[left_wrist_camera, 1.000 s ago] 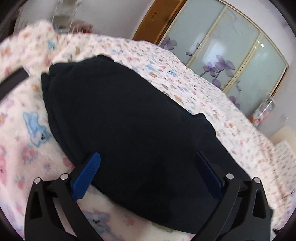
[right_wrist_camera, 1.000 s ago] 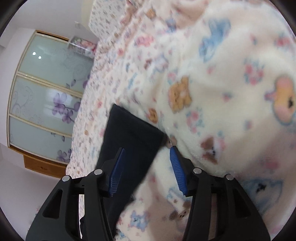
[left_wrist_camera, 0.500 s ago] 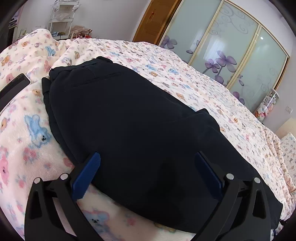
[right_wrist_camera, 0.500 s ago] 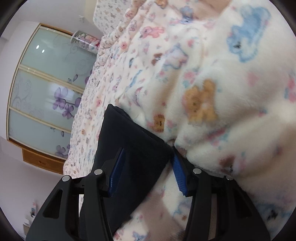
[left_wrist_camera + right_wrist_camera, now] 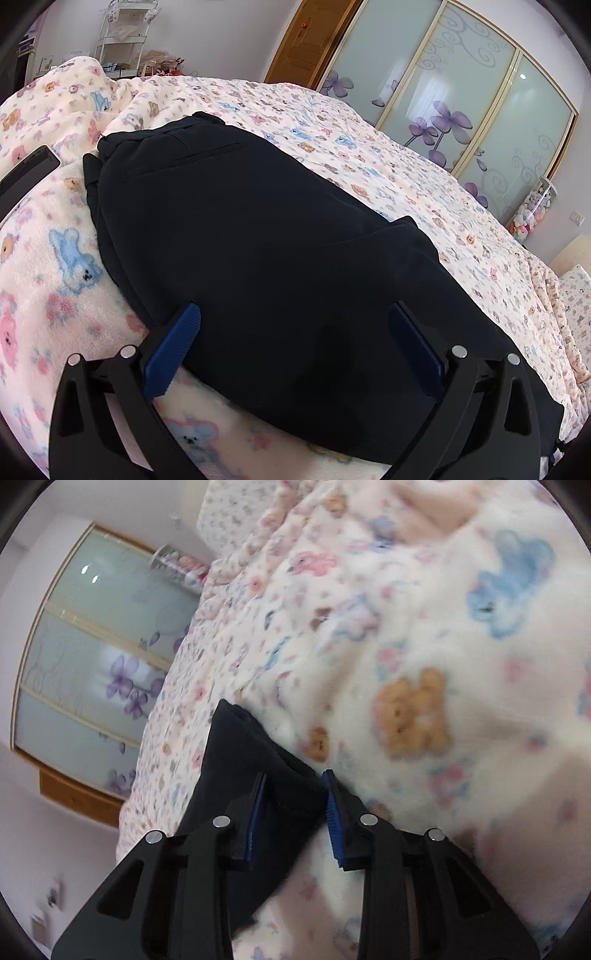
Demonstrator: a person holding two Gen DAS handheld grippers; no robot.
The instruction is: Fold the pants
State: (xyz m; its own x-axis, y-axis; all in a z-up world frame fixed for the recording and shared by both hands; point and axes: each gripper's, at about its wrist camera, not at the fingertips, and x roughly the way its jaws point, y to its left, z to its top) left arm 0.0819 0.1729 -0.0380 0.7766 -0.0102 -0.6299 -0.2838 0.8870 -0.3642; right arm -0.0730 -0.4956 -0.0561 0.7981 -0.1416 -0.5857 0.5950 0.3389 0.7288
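Left wrist view: dark navy trousers are lying flat on a bed covered by a fleece blanket printed with bears and flowers, the waistband and a welt pocket at the far end. The legs appear already laid one on the other lengthwise, so the first fold is judged done; the crosswise folds, bringing the hem toward the waistband, are judged still to come. The left gripper is hovering over the near part of the cloth with its jaws spread wide and nothing pressed between them. A black strip of unclear identity is lying on the blanket at the left edge.

Right wrist view: the right gripper is straddling the hem corner of the trousers, and its jaws are closing, the fabric edge standing between the blue pads; whether the pads are already pressing on the cloth cannot be told, since a gap is showing beside the left pad.

Compared with the frames of one second ago, the right jaws are standing much narrower and the hem has come from beside the left pad to fully between both pads. The left gripper and the trousers beneath it are showing no change of place. A frosted wardrobe door with purple flowers is standing beyond the bed.
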